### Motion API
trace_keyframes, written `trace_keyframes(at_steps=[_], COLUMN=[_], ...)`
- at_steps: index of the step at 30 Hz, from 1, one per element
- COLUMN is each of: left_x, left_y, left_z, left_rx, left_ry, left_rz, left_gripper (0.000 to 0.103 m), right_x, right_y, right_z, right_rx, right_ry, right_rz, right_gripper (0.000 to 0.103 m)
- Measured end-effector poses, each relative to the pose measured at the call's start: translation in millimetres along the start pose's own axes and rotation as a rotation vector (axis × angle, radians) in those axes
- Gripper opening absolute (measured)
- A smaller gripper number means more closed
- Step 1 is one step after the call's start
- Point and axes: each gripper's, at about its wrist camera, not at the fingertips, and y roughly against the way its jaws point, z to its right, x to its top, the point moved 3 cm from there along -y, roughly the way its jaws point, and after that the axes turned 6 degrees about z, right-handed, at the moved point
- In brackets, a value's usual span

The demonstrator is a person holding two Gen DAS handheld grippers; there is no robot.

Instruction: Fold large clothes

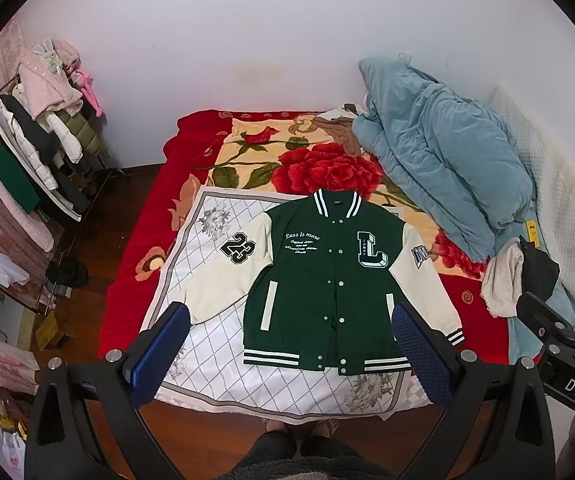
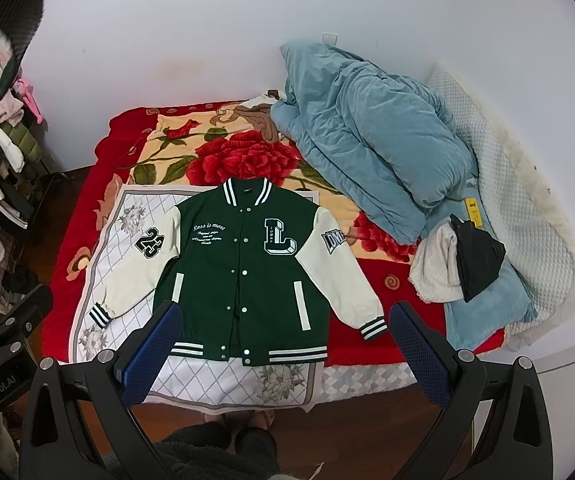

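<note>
A green varsity jacket [image 1: 327, 280] with cream sleeves lies flat, front up and buttoned, on a white diamond-patterned cloth [image 1: 215, 344] on the bed. It also shows in the right wrist view [image 2: 243, 276]. Both sleeves are spread out to the sides. My left gripper [image 1: 291, 344] is open and empty, held above the bed's near edge. My right gripper [image 2: 283, 344] is open and empty too, held beside the left one; part of it shows in the left wrist view [image 1: 559, 336].
A red floral blanket [image 1: 319, 168] covers the bed. A blue duvet [image 1: 447, 168] is heaped at the far right, with a cream towel [image 2: 435, 268] and a black bag [image 2: 479, 260] near it. A clothes rack [image 1: 31, 152] stands left. The person's feet [image 1: 299, 428] are on the wooden floor.
</note>
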Motion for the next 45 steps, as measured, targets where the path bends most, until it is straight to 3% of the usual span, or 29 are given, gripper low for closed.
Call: trace_keyframes(at_steps=[36,45], left_x=[4,29], left_y=[0,-9], left_z=[2,12], left_rx=[-0.003,-0.01], left_ry=[0.003,-0.008], left_rz=[0.004,0.014], left_gripper=[0.103,0.103], right_x=[6,12], right_y=[1,-3], right_z=[-3,-7], right_rx=[0.006,-0.001], right_ry=[-0.003,-0.015], right_rz=[0.001,-0.007], right_gripper=[0.103,0.103])
